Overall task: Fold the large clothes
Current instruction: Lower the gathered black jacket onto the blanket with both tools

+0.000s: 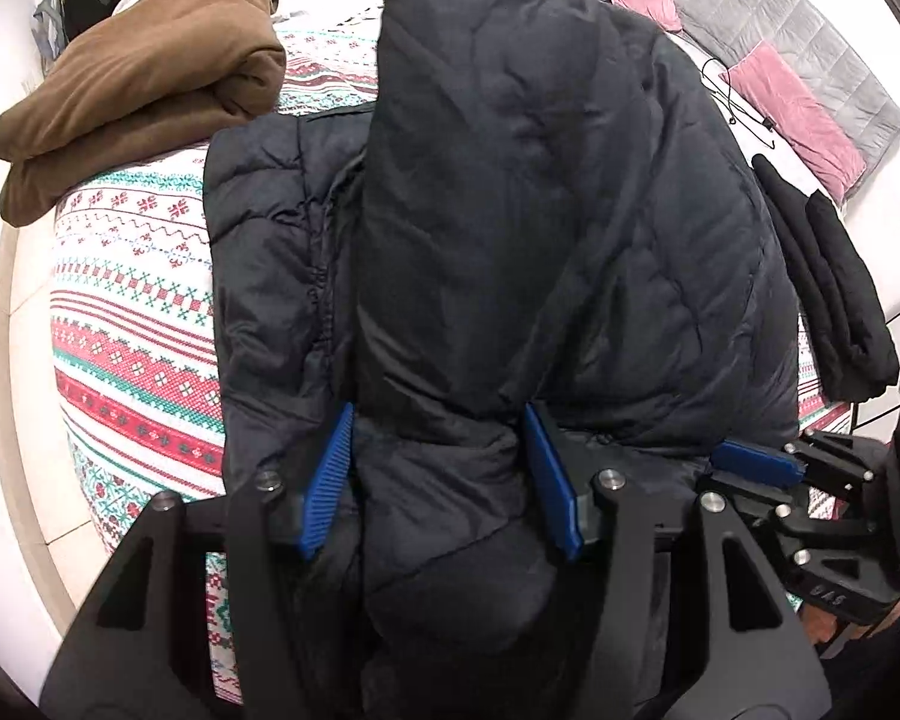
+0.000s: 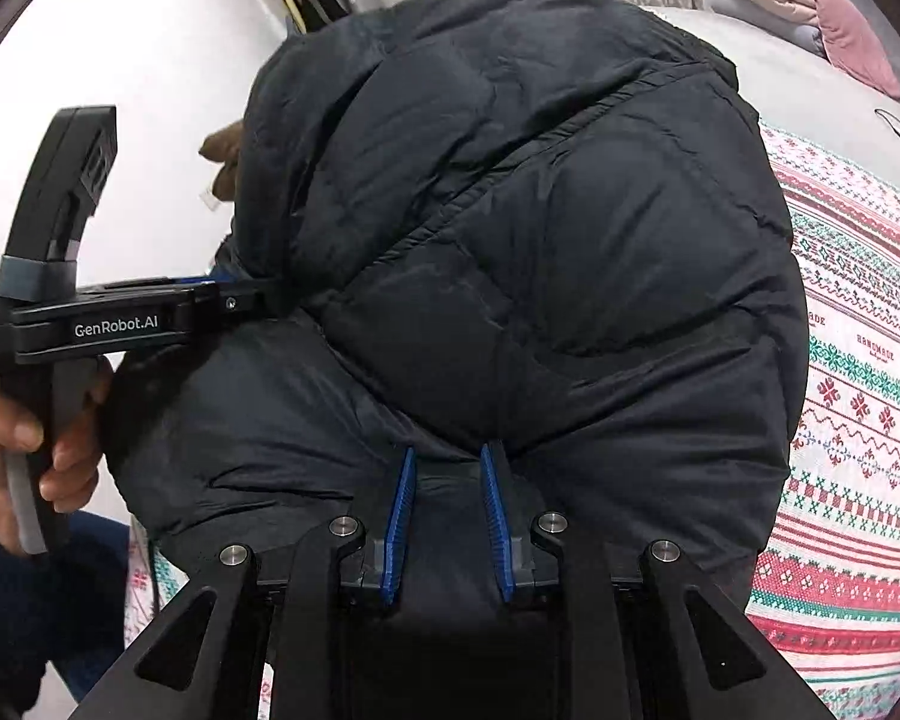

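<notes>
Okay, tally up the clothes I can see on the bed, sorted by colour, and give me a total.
Black: 2, the puffer jacket being folded, and a folded black garment at its right
Brown: 1, a folded brown garment at its left
Total: 3, all on the patterned bedspread

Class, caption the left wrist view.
Left gripper clamps a folded black jacket on a patterned bed.

The black quilted puffer jacket (image 1: 510,210) has smooth, faintly glossy cloth; the brown folded garment (image 1: 144,90) far left looks soft, matt fleece; blue ribbed plastic pads (image 2: 403,516).
</notes>
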### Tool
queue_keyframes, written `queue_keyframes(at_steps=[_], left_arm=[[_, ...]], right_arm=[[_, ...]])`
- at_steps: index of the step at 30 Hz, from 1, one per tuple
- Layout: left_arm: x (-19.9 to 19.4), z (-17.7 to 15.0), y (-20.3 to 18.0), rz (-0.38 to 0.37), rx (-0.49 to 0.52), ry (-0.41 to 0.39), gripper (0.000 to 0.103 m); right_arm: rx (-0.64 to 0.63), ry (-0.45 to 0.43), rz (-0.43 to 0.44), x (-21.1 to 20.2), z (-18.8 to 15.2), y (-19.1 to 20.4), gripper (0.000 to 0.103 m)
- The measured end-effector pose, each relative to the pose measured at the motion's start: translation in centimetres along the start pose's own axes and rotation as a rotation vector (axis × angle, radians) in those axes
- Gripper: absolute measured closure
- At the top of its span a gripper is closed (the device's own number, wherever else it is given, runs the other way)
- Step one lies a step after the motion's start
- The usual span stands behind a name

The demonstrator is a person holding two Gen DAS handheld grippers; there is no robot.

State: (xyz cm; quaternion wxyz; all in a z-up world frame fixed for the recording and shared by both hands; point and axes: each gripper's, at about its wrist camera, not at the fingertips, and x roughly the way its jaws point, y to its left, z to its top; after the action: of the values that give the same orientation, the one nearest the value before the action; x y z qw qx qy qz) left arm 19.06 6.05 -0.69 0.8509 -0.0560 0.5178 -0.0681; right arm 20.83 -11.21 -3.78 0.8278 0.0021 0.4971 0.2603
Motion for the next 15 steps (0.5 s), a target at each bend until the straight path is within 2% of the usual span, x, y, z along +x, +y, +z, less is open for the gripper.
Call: queue_keyframes(at_steps=[3,6,8,11,15], left_arm=[[-0.3,-0.1,-0.4,-0.006,-0.002,-0.007,0.044],[-0.6,-0.3,-0.3,-0.019,-0.005,-0.011,0.044],[-0.6,-0.4,0.0,-0.019,-0.003,-0.014,0.044],[-0.6,-0.4,0.0,-0.018,0.0,-0.018,0.044],[-0.7,-0.5,-0.1,-0.023,0.002,-0.022,0.044]], right_arm=[[-0.002,-0.006,0.024,-1.5,0.9,0.1,0.081],[-0.011,-0.097,0.022,-4.0,2.0,0.3,0.079],[-0.015,-0.153,0.007,-5.2,4.2,0.0,0.079],[-0.008,-0.182,-0.011,-4.6,7.4,-0.8,0.079],[0.016,-0.146,-0.012,-1.1,12.3,-1.9,0.079]])
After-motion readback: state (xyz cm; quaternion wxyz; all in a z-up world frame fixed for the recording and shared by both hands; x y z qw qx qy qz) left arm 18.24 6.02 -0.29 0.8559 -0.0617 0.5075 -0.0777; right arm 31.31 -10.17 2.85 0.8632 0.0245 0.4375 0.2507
